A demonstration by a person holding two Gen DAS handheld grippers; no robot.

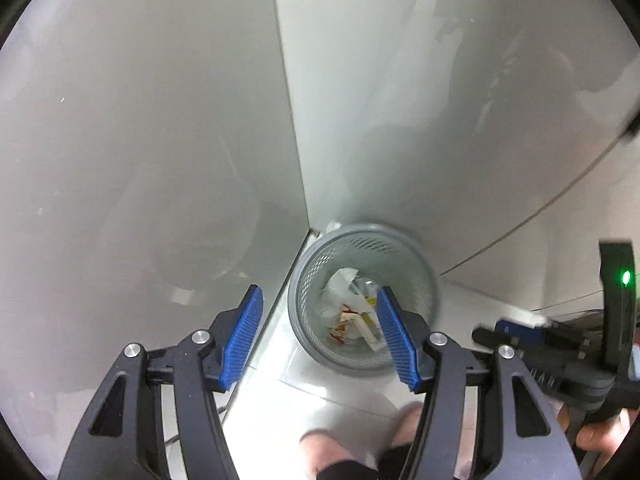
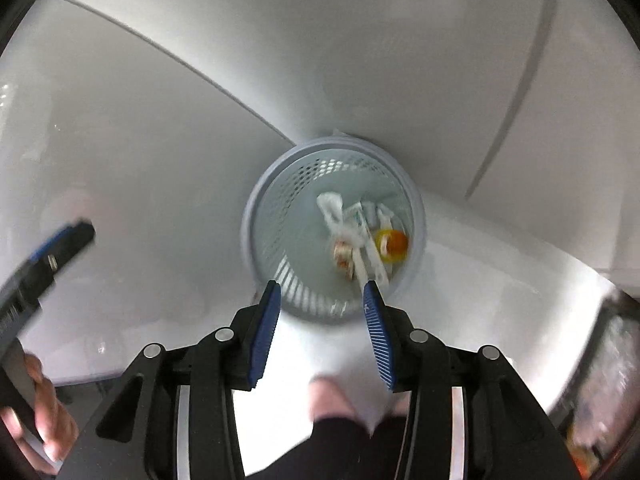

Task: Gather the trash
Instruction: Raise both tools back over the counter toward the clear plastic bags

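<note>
Right wrist view: the right claw (image 2: 320, 292) hangs spread wide and empty above the mesh bin (image 2: 416, 220), which sits just ahead in the wall corner holding wrappers (image 2: 352, 232) and an orange bottle (image 2: 394, 242). The left claw (image 1: 320, 300), likewise wide and empty, hovers over it, probably just emptied.
</note>
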